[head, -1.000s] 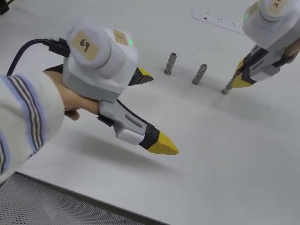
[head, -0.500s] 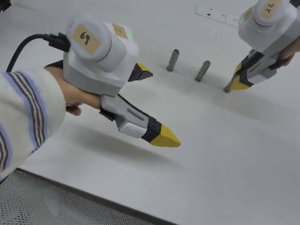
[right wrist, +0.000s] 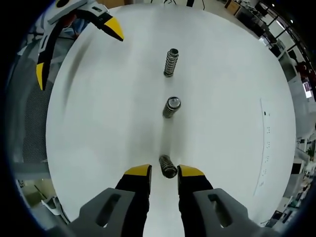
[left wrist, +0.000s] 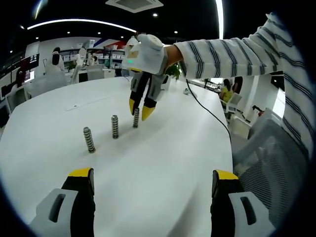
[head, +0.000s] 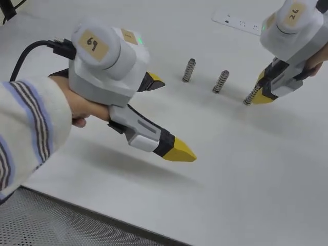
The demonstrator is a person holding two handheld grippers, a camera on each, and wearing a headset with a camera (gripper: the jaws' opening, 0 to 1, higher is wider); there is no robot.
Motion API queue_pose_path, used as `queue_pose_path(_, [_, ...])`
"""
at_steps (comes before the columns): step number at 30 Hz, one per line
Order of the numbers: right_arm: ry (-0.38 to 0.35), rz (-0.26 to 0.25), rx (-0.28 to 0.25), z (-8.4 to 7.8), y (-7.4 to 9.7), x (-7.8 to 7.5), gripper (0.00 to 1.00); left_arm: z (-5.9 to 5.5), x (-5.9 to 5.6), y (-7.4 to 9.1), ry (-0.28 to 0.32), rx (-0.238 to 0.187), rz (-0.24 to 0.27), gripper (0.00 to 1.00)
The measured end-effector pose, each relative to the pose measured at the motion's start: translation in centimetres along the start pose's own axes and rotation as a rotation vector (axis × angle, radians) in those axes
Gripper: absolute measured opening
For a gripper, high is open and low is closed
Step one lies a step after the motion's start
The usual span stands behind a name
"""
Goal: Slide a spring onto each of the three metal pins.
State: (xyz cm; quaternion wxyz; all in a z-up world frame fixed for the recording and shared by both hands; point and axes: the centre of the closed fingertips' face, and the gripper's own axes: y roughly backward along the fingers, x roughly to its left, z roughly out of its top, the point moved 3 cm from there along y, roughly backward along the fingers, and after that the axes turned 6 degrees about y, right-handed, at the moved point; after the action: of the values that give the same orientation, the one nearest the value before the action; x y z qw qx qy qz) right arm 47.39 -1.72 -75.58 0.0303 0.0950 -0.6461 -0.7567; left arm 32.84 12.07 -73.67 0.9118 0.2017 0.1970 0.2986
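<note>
Three coil springs stand upright in a row on the white table, each on a pin: the left spring (head: 189, 70) (left wrist: 89, 139) (right wrist: 171, 61), the middle spring (head: 221, 81) (left wrist: 115, 126) (right wrist: 171, 106) and the right spring (head: 251, 94) (left wrist: 136, 118) (right wrist: 168, 166). My right gripper (head: 261, 96) (left wrist: 139, 112) (right wrist: 164, 172) points down at the right spring. Its yellow tips sit slightly apart on either side of the spring's top. My left gripper (head: 166, 117) (left wrist: 153, 177) (right wrist: 78, 54) hovers well short of the row, wide open and holding nothing.
A white power strip (head: 238, 23) (right wrist: 264, 148) lies at the far side of the table. The table's near edge runs along the bottom left, with a grey perforated surface (head: 61, 225) below it. A black cable (head: 25, 54) trails from my left gripper.
The right gripper stays at the right spring with only a slight shift. The left gripper has barely moved. The head camera has shifted a little.
</note>
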Motion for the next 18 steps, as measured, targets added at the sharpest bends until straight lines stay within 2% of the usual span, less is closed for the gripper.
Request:
queue_pose_path(9, [-0.073, -0.045, -0.053, -0.6, 1.7, -0.3, 0.22, 0.2, 0.1, 0.9, 0.009, 0.000, 0.011, 0.94])
queue_pose_path(12, [-0.121, -0.040, -0.101, -0.9, 2.5, -0.1, 0.24, 0.1, 0.3, 1.3, 0.024, 0.004, 0.027, 0.96])
queue_pose_path(14, [-0.157, -0.048, -0.145, -0.9, 3.1, 0.2, 0.26, 0.4, 0.7, 1.6, 0.061, -0.021, 0.046, 0.97])
queue_pose_path(18, [-0.203, -0.057, -0.201, -0.9, 4.1, 1.2, 0.31, 0.4, 0.9, 2.2, 0.071, -0.033, 0.056, 0.97])
